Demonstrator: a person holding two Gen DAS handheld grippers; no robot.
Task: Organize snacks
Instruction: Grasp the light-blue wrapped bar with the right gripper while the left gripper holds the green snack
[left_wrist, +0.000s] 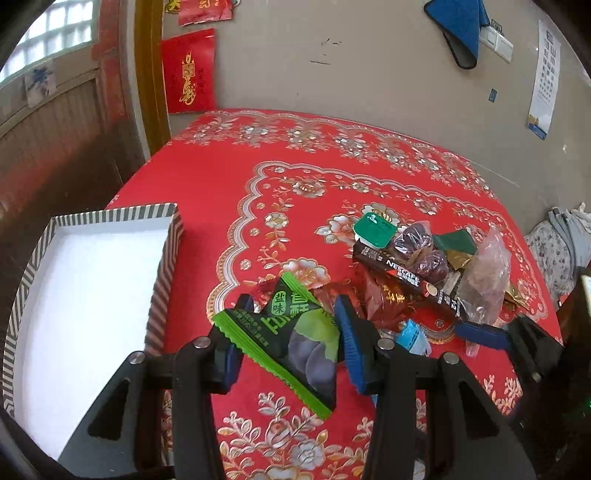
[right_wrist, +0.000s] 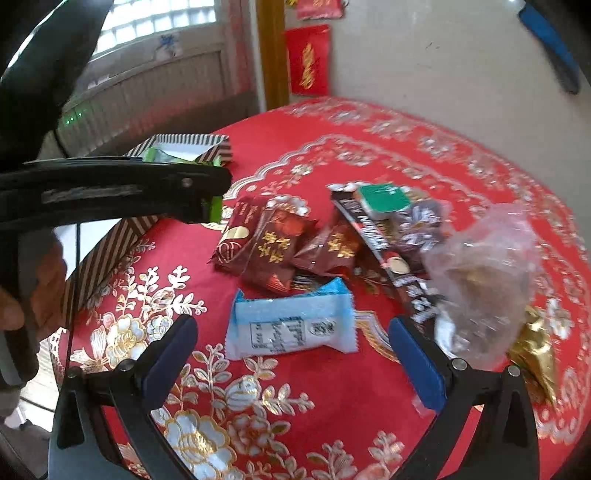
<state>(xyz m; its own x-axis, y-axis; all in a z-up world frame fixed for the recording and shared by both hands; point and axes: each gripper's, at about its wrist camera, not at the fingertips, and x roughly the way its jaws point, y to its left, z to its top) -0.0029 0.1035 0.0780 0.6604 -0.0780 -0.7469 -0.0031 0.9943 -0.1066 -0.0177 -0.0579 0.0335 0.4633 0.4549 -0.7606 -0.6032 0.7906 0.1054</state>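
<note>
Here, the desk (left_wrist: 207, 177), draped in a red floral cloth, carries a striped box (left_wrist: 92, 280) with a white interior at its left edge. Right of centre lies a loose heap of snacks: a long dark Nescafé stick (left_wrist: 402, 275), a clear plastic bag (right_wrist: 480, 273), dark red packets (right_wrist: 266, 247), a green-lidded cup (left_wrist: 373, 230). The left tongs (left_wrist: 288, 343) are clenched on a green-edged black packet (left_wrist: 295, 332), held above the cloth beside the box. The right tongs (right_wrist: 291, 354) stand released, their blue pads either side of a pale blue packet (right_wrist: 291, 325) lying on the cloth
</note>
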